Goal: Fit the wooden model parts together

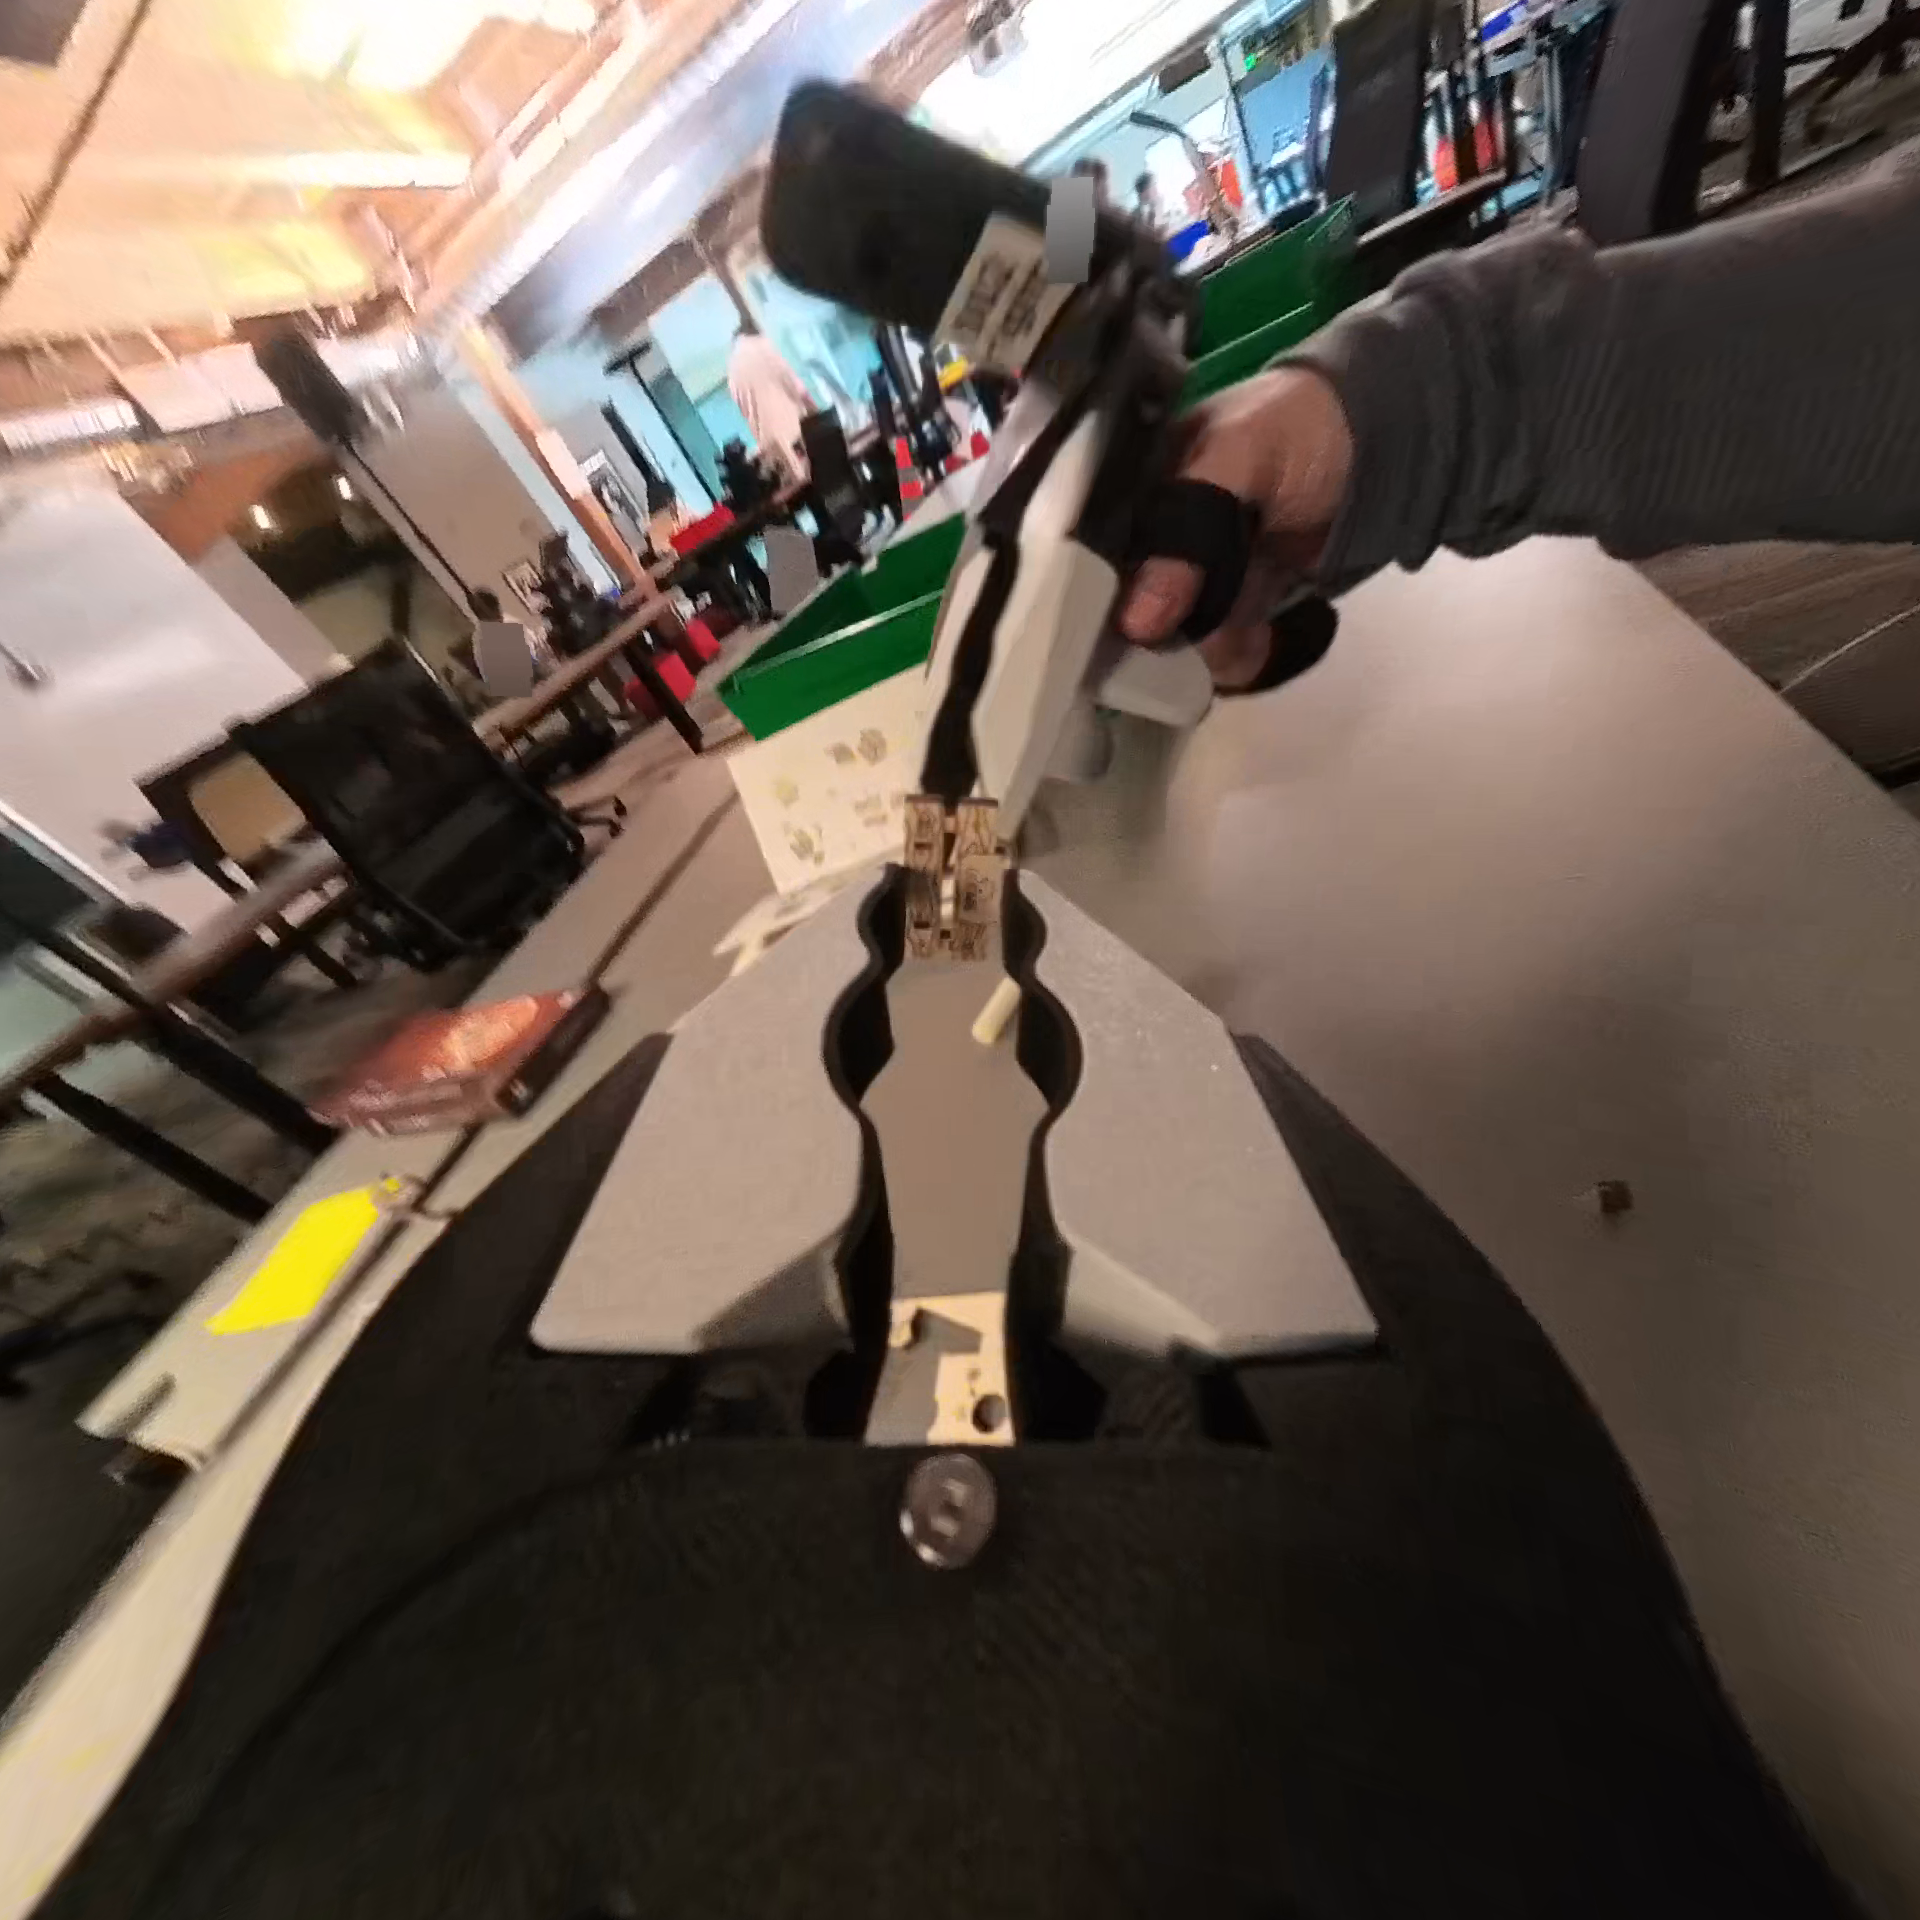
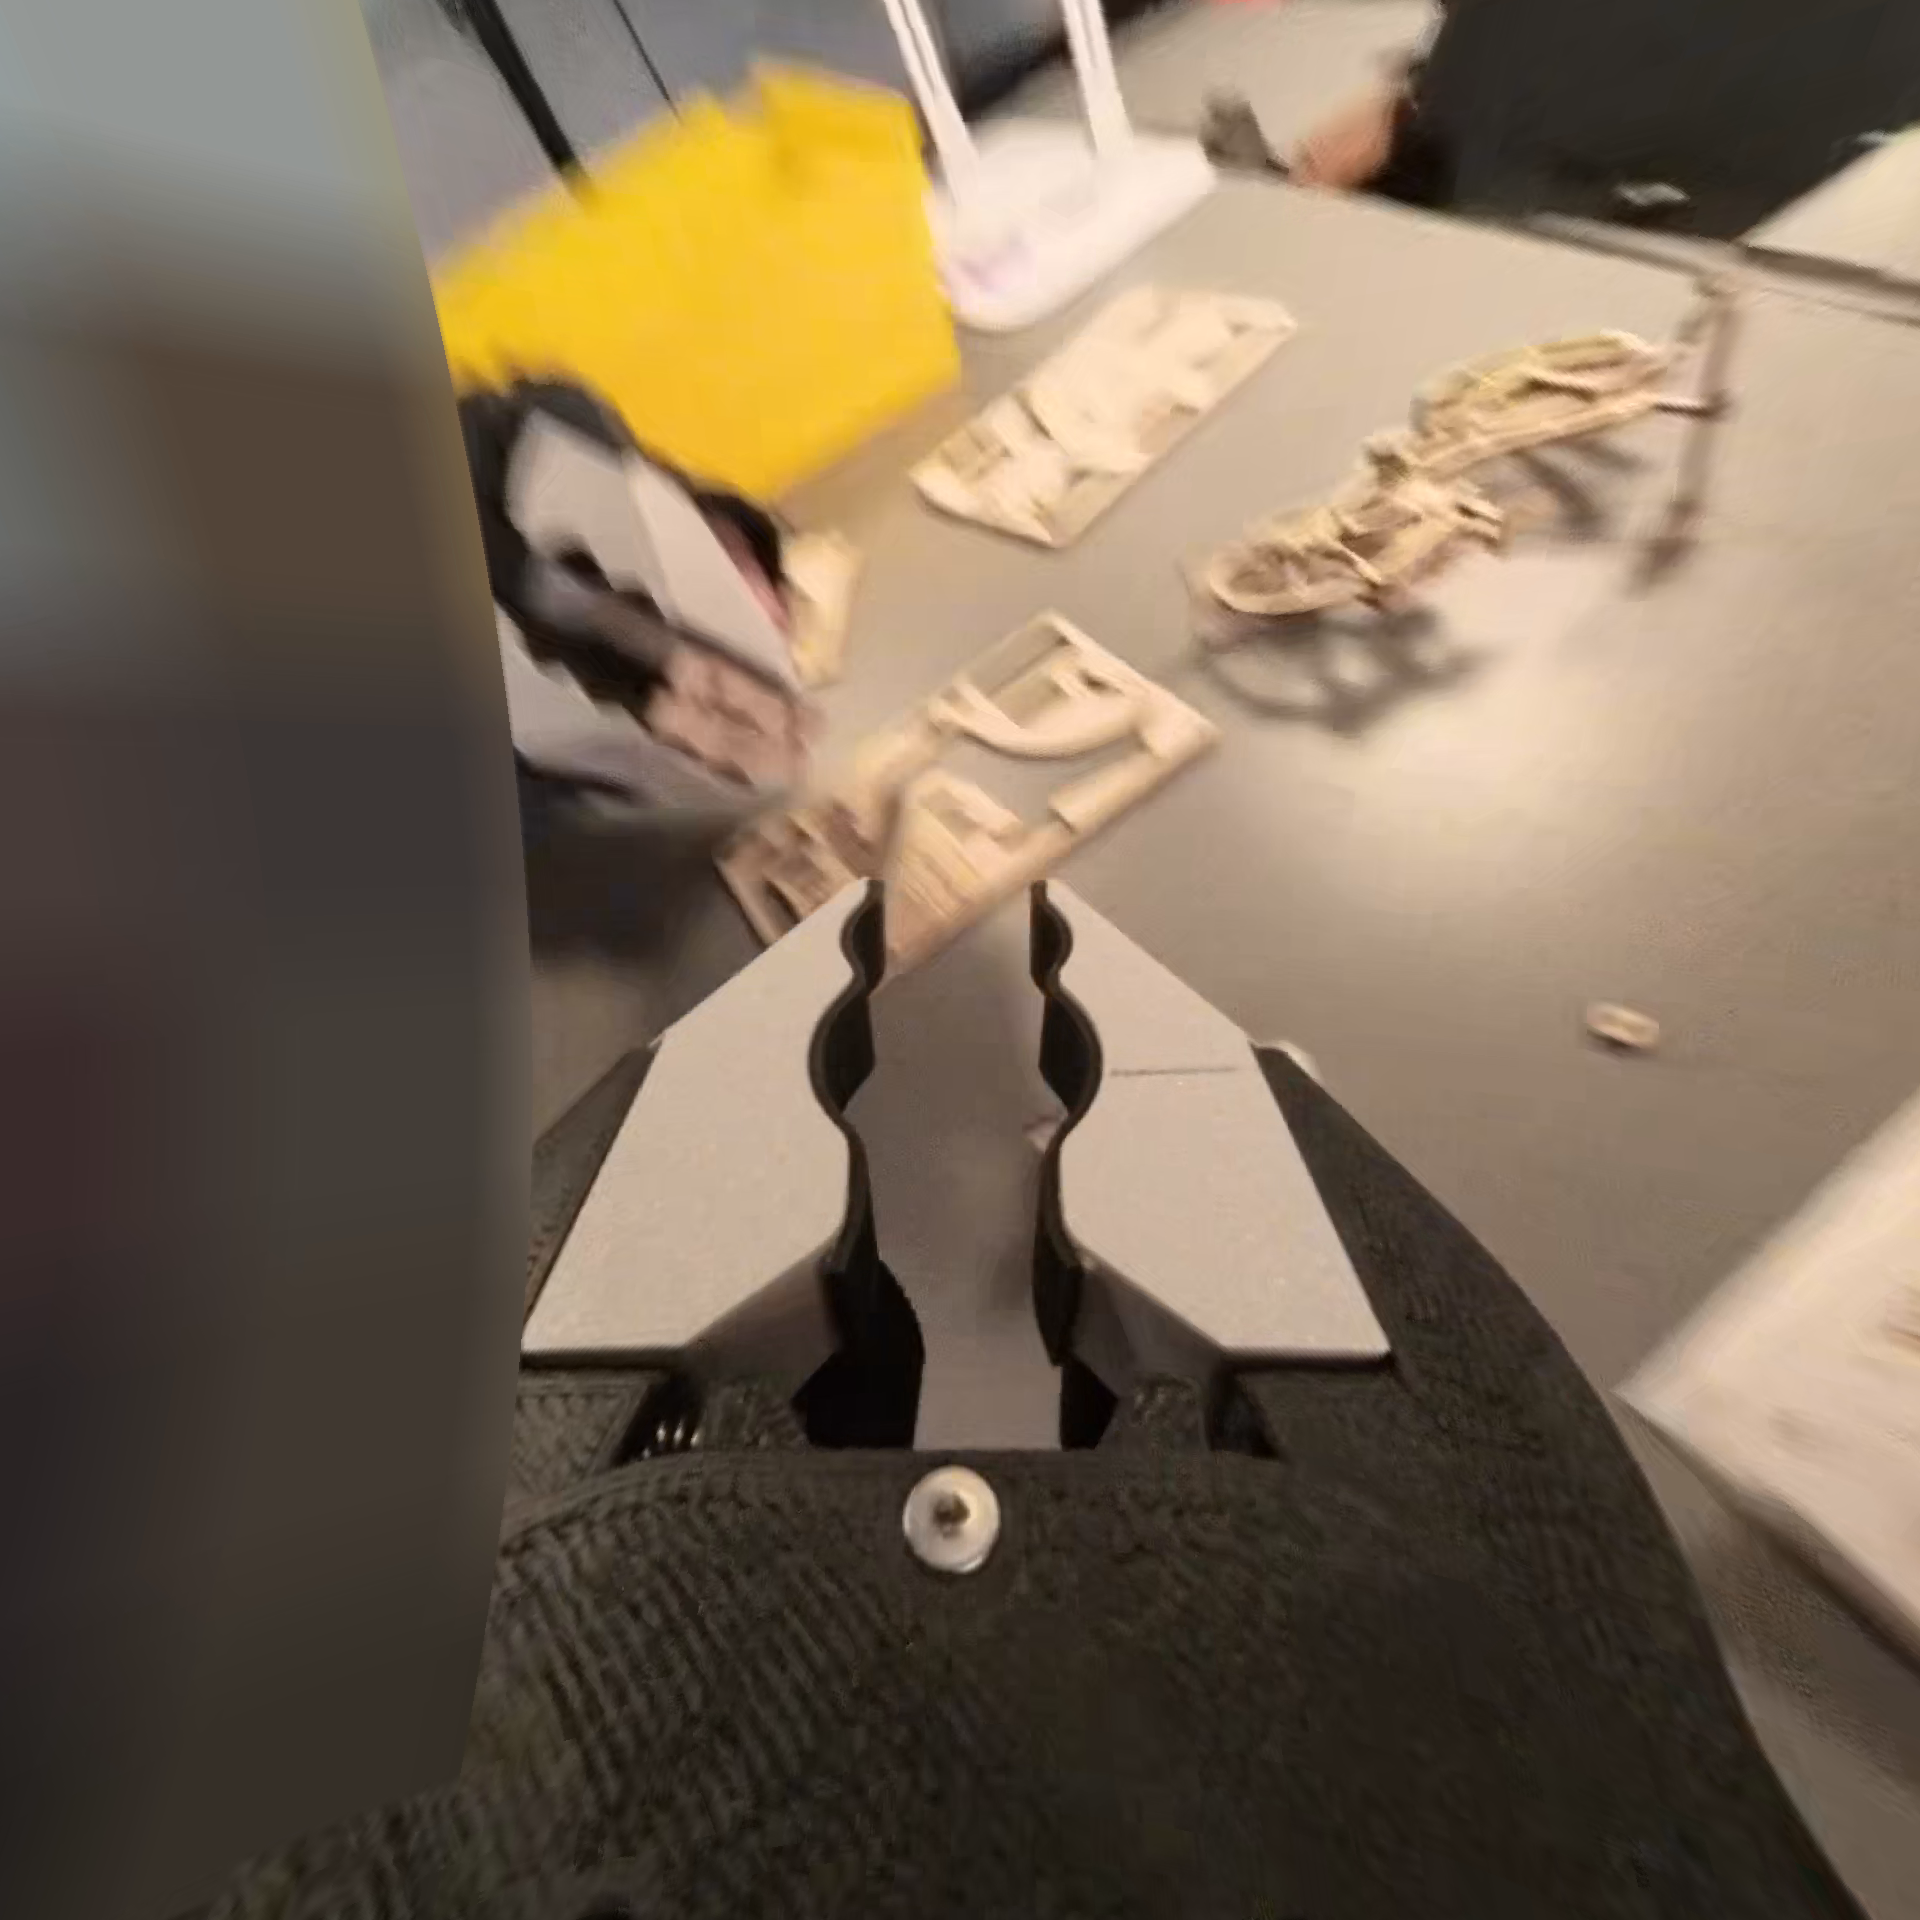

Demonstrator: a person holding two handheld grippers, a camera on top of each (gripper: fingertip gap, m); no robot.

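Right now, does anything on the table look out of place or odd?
Two loose strays: a small wooden ring lies alone, apart from the part sheets, and a pale peg lies near the left gripper, which grips a wooden part. Blur hides finer damage.

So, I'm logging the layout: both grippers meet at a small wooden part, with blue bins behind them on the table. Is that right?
Not quite. The bins are green, not blue, as the left wrist view shows. The rest holds: the left gripper and the right gripper meet at the wooden part, and the bins stand behind them on the table.
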